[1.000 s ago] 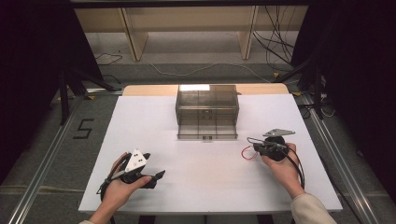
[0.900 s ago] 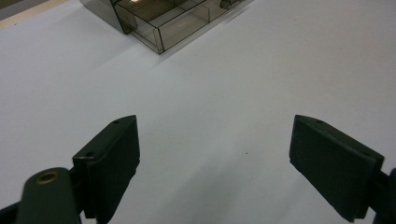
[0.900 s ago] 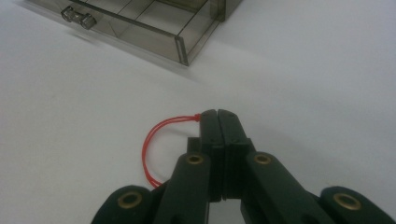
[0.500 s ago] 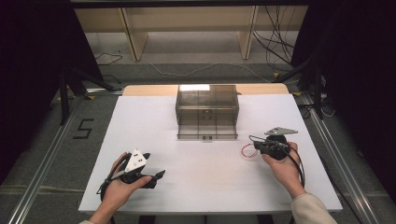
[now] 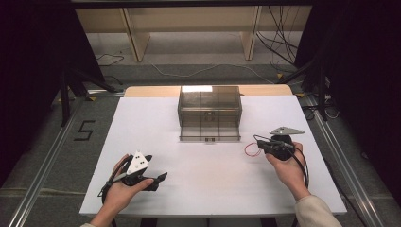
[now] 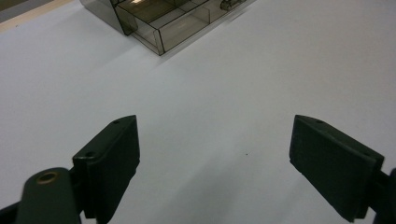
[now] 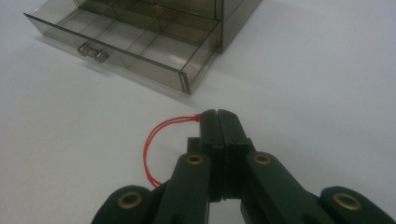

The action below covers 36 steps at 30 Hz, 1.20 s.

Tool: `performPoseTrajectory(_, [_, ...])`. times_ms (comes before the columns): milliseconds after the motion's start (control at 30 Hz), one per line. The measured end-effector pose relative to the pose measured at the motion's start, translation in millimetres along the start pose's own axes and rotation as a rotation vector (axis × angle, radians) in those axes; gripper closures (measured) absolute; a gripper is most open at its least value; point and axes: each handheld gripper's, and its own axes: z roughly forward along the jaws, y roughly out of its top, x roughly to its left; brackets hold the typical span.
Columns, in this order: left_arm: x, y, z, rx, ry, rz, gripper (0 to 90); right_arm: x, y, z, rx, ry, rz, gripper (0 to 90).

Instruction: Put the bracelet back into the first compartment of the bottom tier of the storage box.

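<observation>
A smoky clear drawer box (image 5: 209,106) stands at the middle back of the white table (image 5: 142,123), its bottom drawer (image 5: 208,134) pulled out toward me. In the right gripper view the drawer (image 7: 130,46) shows several bare compartments and a small handle (image 7: 92,52). My right gripper (image 5: 257,140) hovers to the right of the drawer front, shut on a thin red loop (image 5: 250,150). The loop (image 7: 148,149) curls out from the closed tips (image 7: 217,114) and back under the gripper. My left gripper (image 5: 158,178) rests low at the front left, open (image 6: 215,158), nothing between its jaws.
The corner of the drawer box (image 6: 163,18) lies far ahead of the left jaws. Metal rails (image 5: 47,161) run along both table sides. Cables (image 5: 279,42) and a wooden shelf frame (image 5: 189,23) lie on the floor beyond the far edge.
</observation>
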Motion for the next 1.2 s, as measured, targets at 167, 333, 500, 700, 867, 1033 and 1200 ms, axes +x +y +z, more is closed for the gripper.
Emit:
performPoseTrajectory(167, [0.2,-0.1,0.0,-0.002,0.001,-0.002,16.2,1.6,2.1,0.0,-0.006,0.004,-0.002,90.0])
performPoseTrajectory(333, [0.1,0.0,-0.1,-0.003,0.001,-0.001,16.1,3.2,4.5,-0.2,-0.012,0.002,0.0,90.0])
performPoseTrajectory(500, [0.0,0.1,0.0,-0.003,0.002,-0.001,16.2,3.9,6.4,-0.4,-0.02,0.003,0.0,90.0])
performPoseTrajectory(700, [-0.2,0.2,-0.2,-0.002,0.002,0.001,16.1,5.0,8.7,-1.0,-0.027,0.004,-0.003,90.0])
performPoseTrajectory(867, [-0.3,0.1,-0.2,-0.003,0.002,0.002,16.2,5.6,10.6,-1.1,-0.033,0.005,-0.003,90.0])
performPoseTrajectory(1033, [-0.2,0.2,0.2,-0.003,0.0,0.002,16.1,6.6,12.6,-1.0,-0.037,0.003,-0.005,90.0])
performPoseTrajectory(1200, [0.3,0.2,0.9,-0.001,-0.002,0.0,16.1,7.2,14.4,-0.5,-0.039,0.009,-0.004,90.0])
